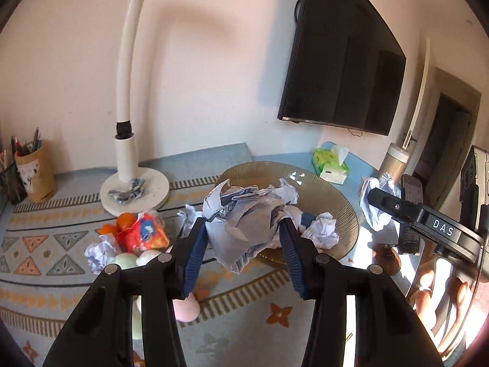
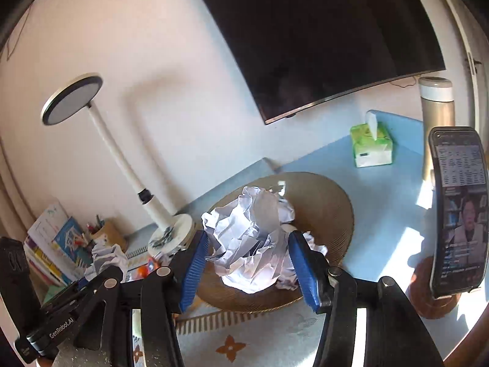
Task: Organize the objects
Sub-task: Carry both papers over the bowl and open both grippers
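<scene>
My left tongs (image 1: 243, 234) grip a large crumpled paper wad (image 1: 241, 229), the blue pads pressed into it from both sides, and I hold it over the near rim of the ribbed amber plate (image 1: 342, 202). More crumpled balls lie in that plate, one small white one (image 1: 325, 229) just right of my wad at the rim. My right tongs (image 2: 249, 252) likewise clamp their own crumpled paper ball (image 2: 247, 244), both pads touching the paper, and it hangs above the same plate (image 2: 324, 208), with other paper scraps under and behind it.

On the patterned tabletop (image 1: 61, 244) to the left I see a loose paper ball (image 1: 99, 252) beside a cluster of oranges (image 1: 122, 223), a bright snack packet (image 1: 143, 235) and two pale eggs (image 1: 137, 258). Behind them stands the white desk lamp (image 1: 130, 122) with a crumpled scrap on its round base. A brown pen holder (image 1: 35, 171) sits far left.

Past the plate lies a green tissue pack (image 1: 330, 165) on the blue mat, and near it a gold flask (image 2: 435, 113). A phone (image 2: 460, 211) stands upright on a wooden stand at the right, its screen lit. A dark television (image 2: 321, 30) hangs on the wall above
</scene>
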The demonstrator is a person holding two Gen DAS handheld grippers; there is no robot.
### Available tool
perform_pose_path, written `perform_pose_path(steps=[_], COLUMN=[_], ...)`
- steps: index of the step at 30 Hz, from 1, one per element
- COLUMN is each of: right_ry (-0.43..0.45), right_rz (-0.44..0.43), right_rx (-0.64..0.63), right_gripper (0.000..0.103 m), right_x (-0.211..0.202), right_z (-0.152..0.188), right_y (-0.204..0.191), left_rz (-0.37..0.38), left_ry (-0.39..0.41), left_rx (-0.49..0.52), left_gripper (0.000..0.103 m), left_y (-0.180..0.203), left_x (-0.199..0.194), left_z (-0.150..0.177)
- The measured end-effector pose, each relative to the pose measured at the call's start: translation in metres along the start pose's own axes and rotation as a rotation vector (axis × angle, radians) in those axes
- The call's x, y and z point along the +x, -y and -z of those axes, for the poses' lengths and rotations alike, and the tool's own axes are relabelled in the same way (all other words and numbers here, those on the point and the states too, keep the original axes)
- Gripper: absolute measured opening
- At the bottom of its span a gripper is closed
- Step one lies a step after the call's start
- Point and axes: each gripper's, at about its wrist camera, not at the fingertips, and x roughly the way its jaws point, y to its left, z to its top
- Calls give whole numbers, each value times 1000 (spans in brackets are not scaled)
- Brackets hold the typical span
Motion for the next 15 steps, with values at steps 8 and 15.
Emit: perform_pose_path(steps=[8,15], right_ry=[-67,-83], right_rz=[69,30], right_rx=[56,11], right_gripper=[77,78], right_x=[56,49], right_z=[-29,-8], right_y=[32,27], left_rz=[0,-22], left_ry=[-4,10], left_rx=[6,-27], left_gripper=[63,95], left_y=[33,15], left_x=[74,60], left_z=[-8,-2])
